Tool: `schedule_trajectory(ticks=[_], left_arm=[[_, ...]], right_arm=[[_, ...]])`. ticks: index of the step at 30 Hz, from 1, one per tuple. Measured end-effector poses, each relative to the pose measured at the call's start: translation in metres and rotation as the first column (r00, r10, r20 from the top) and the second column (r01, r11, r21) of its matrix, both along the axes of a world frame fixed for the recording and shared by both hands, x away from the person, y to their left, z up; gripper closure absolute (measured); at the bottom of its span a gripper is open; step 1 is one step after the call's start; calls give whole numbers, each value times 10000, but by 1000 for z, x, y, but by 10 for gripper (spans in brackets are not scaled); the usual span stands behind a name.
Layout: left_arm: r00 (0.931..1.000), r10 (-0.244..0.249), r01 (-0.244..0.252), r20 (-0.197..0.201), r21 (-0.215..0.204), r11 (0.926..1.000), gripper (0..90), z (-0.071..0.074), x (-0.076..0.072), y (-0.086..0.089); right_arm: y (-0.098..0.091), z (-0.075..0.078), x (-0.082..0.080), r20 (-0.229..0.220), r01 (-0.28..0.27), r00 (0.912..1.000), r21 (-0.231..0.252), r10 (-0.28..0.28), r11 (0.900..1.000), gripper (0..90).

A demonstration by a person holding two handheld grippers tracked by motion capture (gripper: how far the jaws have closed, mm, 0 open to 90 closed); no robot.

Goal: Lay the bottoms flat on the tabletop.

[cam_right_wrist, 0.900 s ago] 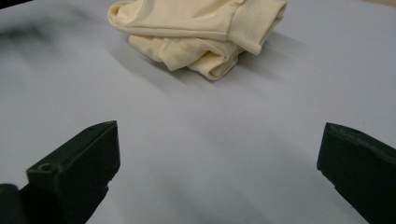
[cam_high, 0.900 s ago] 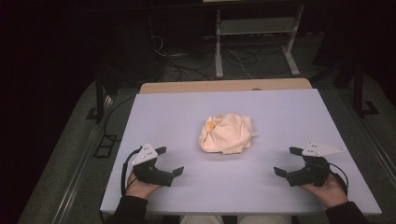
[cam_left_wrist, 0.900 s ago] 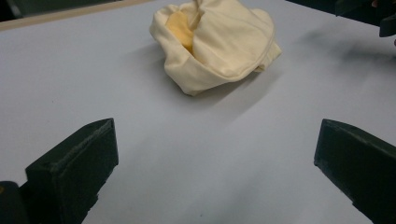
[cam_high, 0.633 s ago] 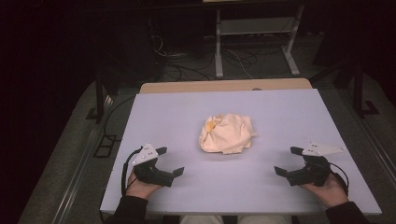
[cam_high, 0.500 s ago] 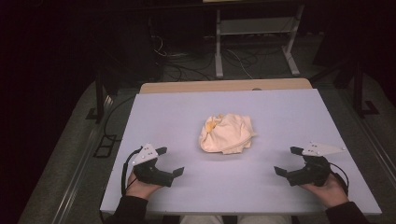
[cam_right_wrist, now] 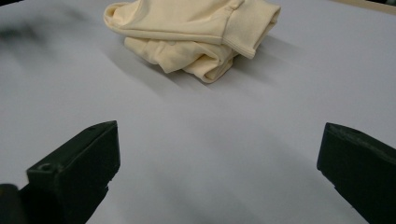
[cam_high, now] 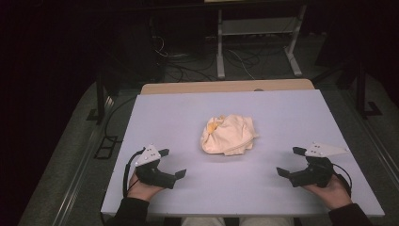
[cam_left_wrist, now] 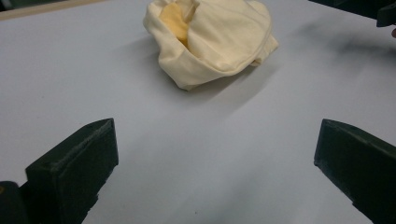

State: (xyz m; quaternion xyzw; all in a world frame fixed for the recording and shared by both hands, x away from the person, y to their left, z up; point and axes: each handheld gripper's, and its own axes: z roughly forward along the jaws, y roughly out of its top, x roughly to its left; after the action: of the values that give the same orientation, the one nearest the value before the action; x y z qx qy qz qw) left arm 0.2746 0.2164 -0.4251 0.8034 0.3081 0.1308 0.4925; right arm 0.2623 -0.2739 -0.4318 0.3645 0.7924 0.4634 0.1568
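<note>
So the crumpled cream cloth [cam_high: 229,135] sits bunched up around the middle of the tabletop [cam_high: 179,113], and it's ahead of both my hands and between them. My left hand-held gripper [cam_high: 172,164] is at the near left, my right hand-held gripper [cam_high: 288,161] at the near right, both with jaws spread wide and nothing in them. The bundle looks a touch wider side to side than deep. Neither hand seems clearly nearer, maybe the left by a hair, so I'd guess both reach forward and inward to meet it.
</note>
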Motion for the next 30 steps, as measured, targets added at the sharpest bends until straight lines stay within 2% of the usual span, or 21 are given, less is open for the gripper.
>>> schedule_trajectory(ticks=[8, 11, 13, 17, 24, 30], left_arm=[[9999, 101, -101, -7, -13, 9999, 0, 1, 1, 4], [9999, 78, -77, -73, 106, 9999, 0, 1, 2, 4], [9999, 64, -63, -100, 125, 9999, 0, 2, 3, 3], [9999, -82, 86, -129, 348, 9994, 0, 5, 7, -2], [9995, -220, 229, -208, 437, 9988, 0, 11, 11, -6], [9994, -276, 286, -198, 530, 9982, 0, 18, 16, -9]], right_arm=[[-1, 0, 3, -223, 13, 9997, 6, -13, 10000, 0], [-3, 2, 4, -239, -27, 9997, -88, 25, 10000, 0], [-6, 3, 6, -495, -14, 9988, -84, 10, 10000, 0], [-6, 6, 7, -504, -23, 9987, -110, 17, 9999, 0], [-5, 18, 11, -536, -83, 9985, -31, 81, 10000, 0], [-2, 21, 14, -604, -116, 9981, -32, 114, 9999, 0]])
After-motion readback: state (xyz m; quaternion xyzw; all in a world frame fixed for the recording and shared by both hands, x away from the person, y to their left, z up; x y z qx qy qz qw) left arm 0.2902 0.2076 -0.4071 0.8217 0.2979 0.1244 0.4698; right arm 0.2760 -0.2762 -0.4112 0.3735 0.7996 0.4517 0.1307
